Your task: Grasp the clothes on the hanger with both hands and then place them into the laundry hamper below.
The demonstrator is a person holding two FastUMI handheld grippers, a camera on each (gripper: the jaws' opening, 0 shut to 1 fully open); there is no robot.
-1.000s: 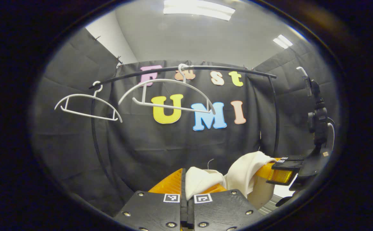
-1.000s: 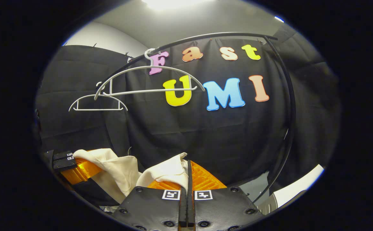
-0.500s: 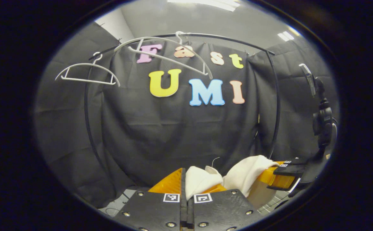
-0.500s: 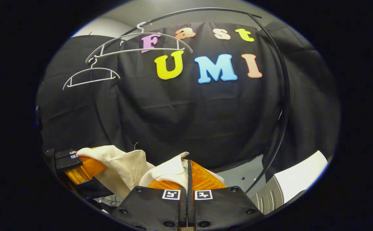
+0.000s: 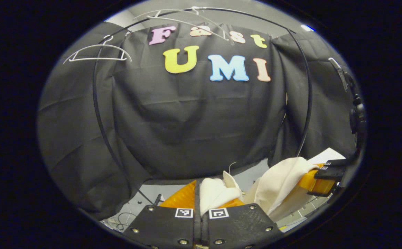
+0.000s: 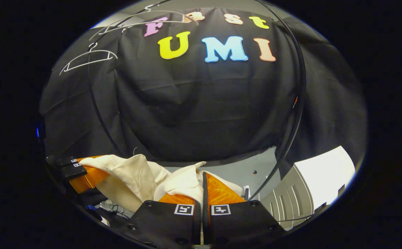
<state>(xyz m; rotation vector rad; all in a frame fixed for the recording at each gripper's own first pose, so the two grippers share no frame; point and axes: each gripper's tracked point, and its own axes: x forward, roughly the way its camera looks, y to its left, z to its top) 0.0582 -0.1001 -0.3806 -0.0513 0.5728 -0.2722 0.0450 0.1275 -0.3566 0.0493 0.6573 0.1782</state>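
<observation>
In the left gripper view, the left gripper [image 5: 198,193] is seen at the bottom with its 2 fingers drawn together, and a fold of the cream garment [image 5: 218,192] is pinched between them. The cloth bulges up over the fingers and runs off to the right, where it is draped over the right gripper [image 5: 316,176], seen farther off at the right edge. There the garment is bunched on top of that gripper's fingers and hangs below them.

In the right gripper view, the right gripper [image 6: 202,192] is likewise closed, and another part of the garment [image 6: 181,181] is clamped between its 2 fingers. From there the cloth stretches to the left, where it lies over the left gripper [image 6: 83,171], seen near the left edge. The garment is thus held in the air between the 2 grippers, low in front of the black cloth wall.

A black curved rail [image 5: 99,114] is seen arching across the booth in front of the wall. 2 bare white hangers are hung from its top: 1 hanger [image 5: 95,55] at the upper left and a second hanger [image 5: 187,19] near the top middle. Grey floor [image 6: 235,171] is visible below the wall, and a white ribbed bin [image 6: 311,188] is seen at the lower right of the right gripper view.
</observation>
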